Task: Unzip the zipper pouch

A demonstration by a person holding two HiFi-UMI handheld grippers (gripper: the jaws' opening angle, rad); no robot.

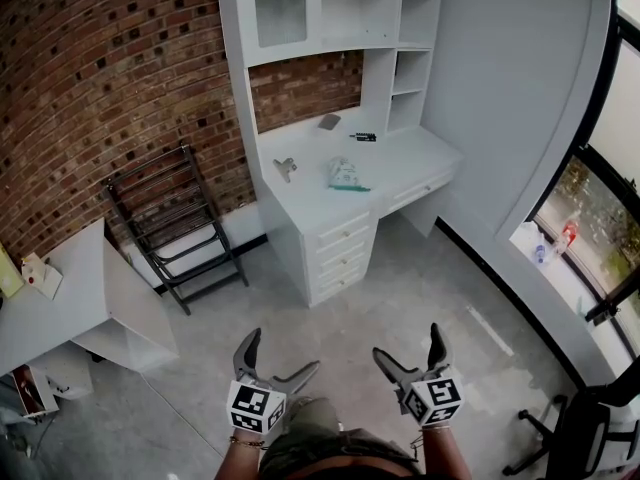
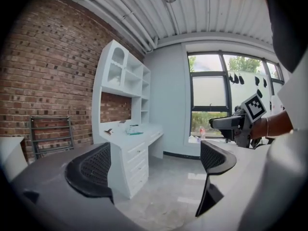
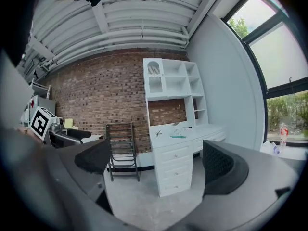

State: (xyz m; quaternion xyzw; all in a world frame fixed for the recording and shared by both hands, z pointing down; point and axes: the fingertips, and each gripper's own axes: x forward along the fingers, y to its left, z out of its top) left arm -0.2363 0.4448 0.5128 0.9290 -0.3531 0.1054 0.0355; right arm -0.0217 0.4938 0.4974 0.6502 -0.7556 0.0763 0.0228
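Note:
The zipper pouch (image 1: 347, 175), a pale clear-and-teal bag, lies on the top of the white desk (image 1: 300, 206) across the room; it also shows small in the left gripper view (image 2: 134, 129) and the right gripper view (image 3: 177, 135). My left gripper (image 1: 280, 353) and right gripper (image 1: 408, 342) are held side by side over the floor, far from the desk. Both stand open with nothing between their jaws, as seen in the left gripper's (image 2: 154, 165) and the right gripper's (image 3: 156, 160) own views.
The desk carries a hutch with shelves, a black marker (image 1: 363, 137), a grey object (image 1: 329, 121) and a small clip (image 1: 285, 168). A black folding rack (image 1: 175, 223) leans on the brick wall. A low white table (image 1: 90, 298) stands left, an office chair (image 1: 590, 428) at lower right.

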